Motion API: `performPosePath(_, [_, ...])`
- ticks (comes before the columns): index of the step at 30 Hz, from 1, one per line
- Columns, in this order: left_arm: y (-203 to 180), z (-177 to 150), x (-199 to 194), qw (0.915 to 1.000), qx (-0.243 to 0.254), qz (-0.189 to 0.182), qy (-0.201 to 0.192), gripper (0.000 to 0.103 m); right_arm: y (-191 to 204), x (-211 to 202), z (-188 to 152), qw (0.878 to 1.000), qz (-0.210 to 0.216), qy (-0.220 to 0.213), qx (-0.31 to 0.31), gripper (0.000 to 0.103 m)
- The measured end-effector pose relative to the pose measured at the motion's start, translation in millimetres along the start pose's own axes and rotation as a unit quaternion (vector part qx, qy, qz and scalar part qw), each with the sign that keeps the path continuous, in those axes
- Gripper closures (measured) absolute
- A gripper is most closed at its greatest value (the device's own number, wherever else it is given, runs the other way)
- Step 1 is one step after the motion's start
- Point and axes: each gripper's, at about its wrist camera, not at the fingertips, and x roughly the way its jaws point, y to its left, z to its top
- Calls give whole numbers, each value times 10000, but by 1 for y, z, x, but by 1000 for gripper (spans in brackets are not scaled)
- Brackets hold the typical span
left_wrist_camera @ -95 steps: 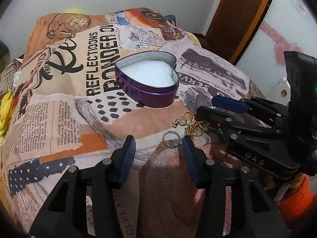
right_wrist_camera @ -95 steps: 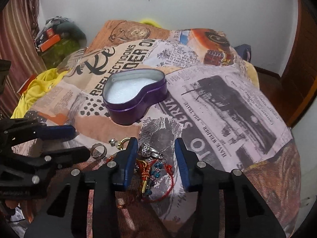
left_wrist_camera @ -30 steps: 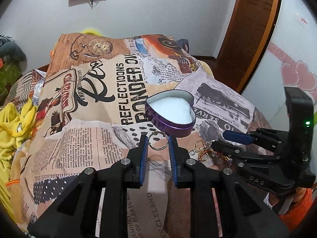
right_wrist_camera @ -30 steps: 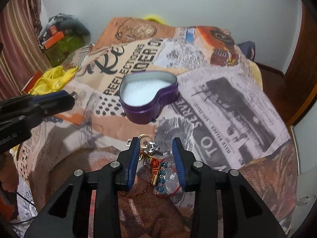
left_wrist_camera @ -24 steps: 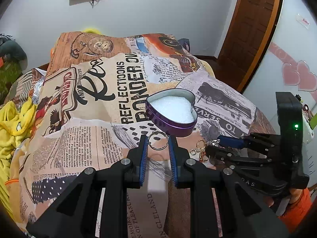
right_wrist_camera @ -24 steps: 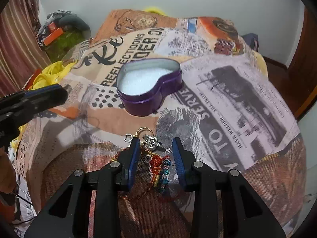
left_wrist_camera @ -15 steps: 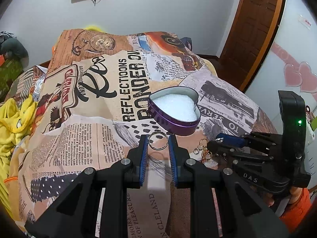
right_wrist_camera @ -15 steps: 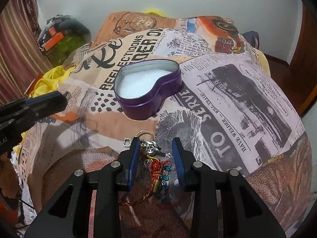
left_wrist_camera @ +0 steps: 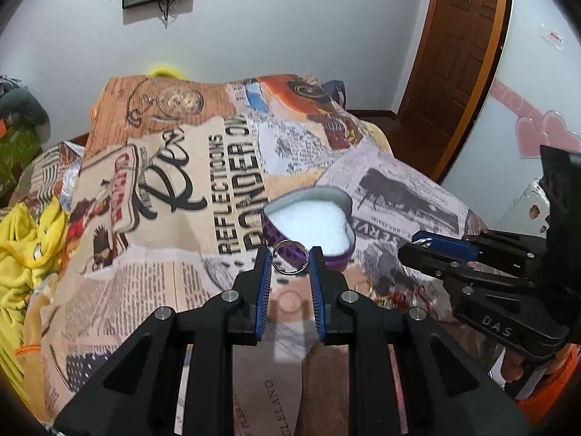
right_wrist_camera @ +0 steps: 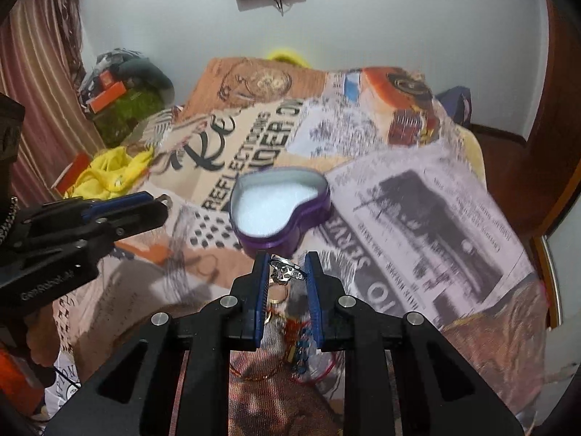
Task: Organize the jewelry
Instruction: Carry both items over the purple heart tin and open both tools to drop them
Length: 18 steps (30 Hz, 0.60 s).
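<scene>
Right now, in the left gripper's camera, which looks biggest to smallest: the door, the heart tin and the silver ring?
1. Door
2. Heart tin
3. Silver ring, held close to the camera in the left gripper, so it looks bigger than it truly is.

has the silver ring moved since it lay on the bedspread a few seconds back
Yes. The silver ring is now pinched in the left gripper, lifted off the bedspread and carried toward the heart-shaped tin.

tongs (left_wrist_camera: 289, 258) 2 | rings (left_wrist_camera: 289, 256) 2 | heart tin (left_wrist_camera: 341, 247) 1 | bead charm (right_wrist_camera: 301, 345) 1
</scene>
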Motion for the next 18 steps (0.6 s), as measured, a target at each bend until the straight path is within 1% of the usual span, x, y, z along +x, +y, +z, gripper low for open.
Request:
performPosePath(6, [1,13,0,9999,7,18,-136,83,2,-9,16,9996,-49,-257,-131,85])
performPosePath(11, [4,23,3,9997,29,84,-225,83,0,-8,28,9989,-19,-432,-157,85])
performPosePath(18, [12,35,11,9995,19,148,-282,83,0,7,42,9987,18,-454,-220,85])
